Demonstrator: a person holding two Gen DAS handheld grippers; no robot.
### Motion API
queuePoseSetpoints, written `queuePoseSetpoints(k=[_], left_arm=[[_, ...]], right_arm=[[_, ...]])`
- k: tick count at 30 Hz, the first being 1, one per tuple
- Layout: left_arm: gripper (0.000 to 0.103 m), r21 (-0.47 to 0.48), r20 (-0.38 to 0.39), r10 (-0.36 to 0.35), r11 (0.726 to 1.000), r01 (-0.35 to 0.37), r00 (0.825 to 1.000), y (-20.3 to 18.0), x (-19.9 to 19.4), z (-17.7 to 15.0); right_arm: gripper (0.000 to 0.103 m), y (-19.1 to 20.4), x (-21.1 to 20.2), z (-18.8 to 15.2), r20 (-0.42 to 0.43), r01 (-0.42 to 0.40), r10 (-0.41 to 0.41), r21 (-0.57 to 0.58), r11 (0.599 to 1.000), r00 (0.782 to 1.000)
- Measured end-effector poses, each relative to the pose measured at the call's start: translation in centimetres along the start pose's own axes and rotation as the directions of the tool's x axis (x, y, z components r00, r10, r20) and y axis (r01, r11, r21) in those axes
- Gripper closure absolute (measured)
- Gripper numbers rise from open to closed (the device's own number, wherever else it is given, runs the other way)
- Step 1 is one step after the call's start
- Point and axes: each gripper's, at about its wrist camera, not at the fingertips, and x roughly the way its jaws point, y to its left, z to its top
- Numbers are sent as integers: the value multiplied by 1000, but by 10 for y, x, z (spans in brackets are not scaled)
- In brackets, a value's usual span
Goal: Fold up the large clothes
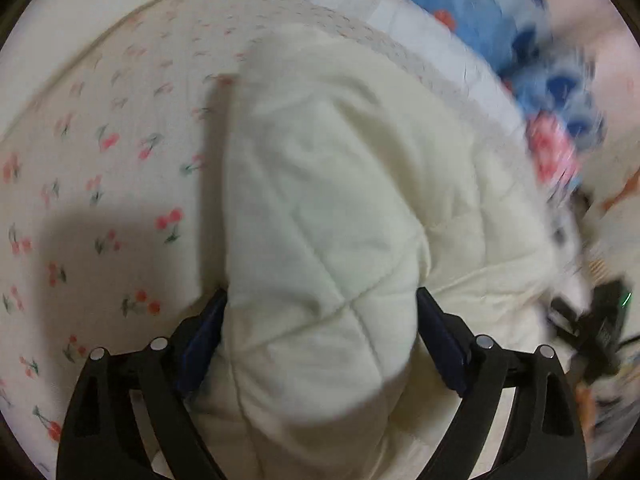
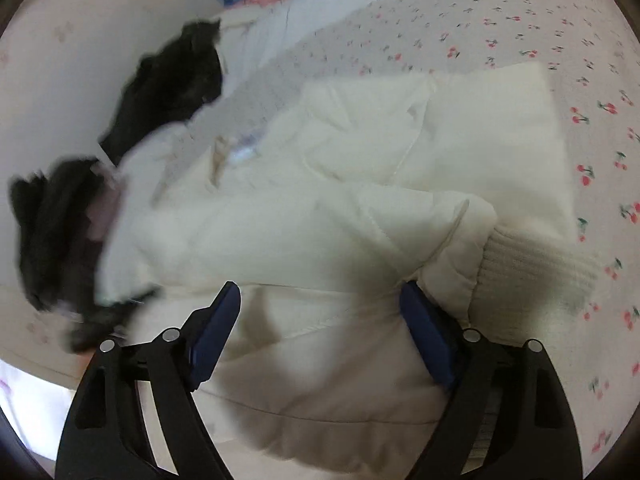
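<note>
On cherry-print sheet (image 1: 100, 200), cream quilted jacket (image 1: 328, 184)

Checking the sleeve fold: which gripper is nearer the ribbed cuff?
Right. The right gripper sits just beside the ribbed cuff; the left gripper straddles quilted fabric, no cuff in view.

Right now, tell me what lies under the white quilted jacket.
The white quilted jacket lies on a cherry-print bedsheet, visible around it. What the jacket covers directly beneath cannot be seen.
</note>
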Motion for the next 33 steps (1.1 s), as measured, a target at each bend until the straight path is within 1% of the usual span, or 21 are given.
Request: queuePoseSetpoints(k=[1, 3, 5, 7, 8, 9, 11, 12, 14, 17, 18, 20, 22, 23, 25, 26, 27, 28, 30, 31, 33], left_arm=[[16, -11, 11, -19, 1000, 19, 1000, 5, -16, -4], [16, 14, 40, -73, 997, 73, 997, 18, -58, -20], [16, 55, 40, -125, 991, 123, 991, 40, -109, -51], [12, 66, 26, -161, 985, 159, 987, 69, -148, -81], [7, 66, 16, -171, 983, 170, 985, 87, -166, -101], [7, 55, 4, -174, 983, 174, 985, 101, -178, -118], [7, -2, -59, -198, 980, 198, 978, 137, -188, -153], [7, -54, -97, -225, 974, 221, 970, 154, -185, -171], [7, -127, -137, -327, 942, 311, 935, 168, -172, -199], [7, -170, -151, -485, 871, 461, 861, 165, -151, -227], [7, -180, -167, -531, 845, 504, 831, 159, -143, -235], [7, -185, -204, -581, 813, 551, 788, 142, -129, -244], [7, -174, -239, -591, 806, 565, 770, 129, -124, -253], [7, -159, -248, -586, 810, 564, 771, 122, -124, -256], [7, -144, -241, -552, 834, 533, 798, 116, -128, -260], [7, -157, -237, -542, 841, 518, 807, 117, -133, -263], [10, -166, -228, -533, 846, 507, 814, 116, -135, -265], [14, -161, -220, -518, 855, 492, 827, 115, -140, -267], [41, -145, -203, -496, 868, 475, 844, 104, -143, -266], [49, -139, -194, -488, 872, 469, 851, 103, -148, -266], [72, -101, -165, -471, 882, 461, 866, 92, -164, -264]], right_arm=[[23, 0, -19, -7, 14, -17, 18, -27, 999, 1000], [9, 0, -63, -32, 37, -33, 36, -76, 997, 999], [7, -14, -107, -72, 40, -18, 21, -80, 997, 999], [7, -41, -140, -114, 20, -37, 37, -13, 999, 999], [7, -59, -156, -141, 7, -64, 64, 41, 997, 998], [7, -74, -169, -168, -8, -87, 88, 84, 993, 996], [7, -89, -178, -206, -38, -128, 134, 137, 982, 990], [7, -99, -176, -222, -63, -154, 167, 167, 974, 984], [7, -114, -167, -256, -112, -196, 224, 221, 955, 968], [7, -127, -148, -285, -101, -317, 359, 296, 901, 928], [7, -132, -140, -292, -85, -360, 406, 325, 875, 910], [7, -136, -128, -298, -71, -413, 464, 349, 841, 883], [7, -135, -115, -300, -60, -468, 521, 362, 806, 851], [7, -129, -109, -298, -56, -488, 538, 352, 799, 841], [7, -114, -106, -302, -53, -523, 560, 298, 799, 826], [11, -109, -106, -304, -49, -534, 568, 282, 797, 822], [24, -103, -105, -306, -47, -544, 574, 265, 796, 817], [30, -99, -106, -308, -42, -550, 577, 253, 796, 816], [52, -87, -107, -305, -11, -570, 586, 219, 792, 810], [57, -78, -113, -304, 3, -589, 600, 192, 785, 800], [66, -62, -130, -300, 29, -621, 624, 137, 771, 781]])
